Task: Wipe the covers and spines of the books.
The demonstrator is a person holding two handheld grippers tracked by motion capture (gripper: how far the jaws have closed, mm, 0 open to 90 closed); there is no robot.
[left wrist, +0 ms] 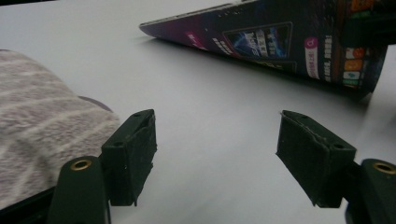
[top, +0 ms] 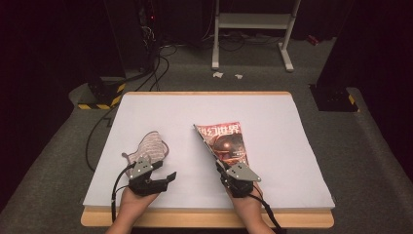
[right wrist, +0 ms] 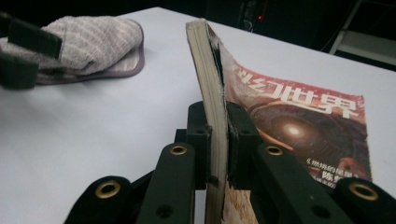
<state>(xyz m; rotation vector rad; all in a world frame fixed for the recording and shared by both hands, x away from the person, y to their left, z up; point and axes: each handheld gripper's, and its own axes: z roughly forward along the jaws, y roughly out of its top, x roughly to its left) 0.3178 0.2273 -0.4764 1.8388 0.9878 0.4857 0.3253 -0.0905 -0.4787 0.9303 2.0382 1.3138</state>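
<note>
The right gripper has its jaws clamped on the magazine, spine edge tilted up, not yet laid flat. Left of the magazine, the left gripper hangs open and empty beside the slipper.

This looks like a lab or recording studio with dark surroundings. A wooden table covered by a white sheet stands on grey carpet; at the top of the frame are a white metal stand, trailing cables and hazard-striped bases.
</note>
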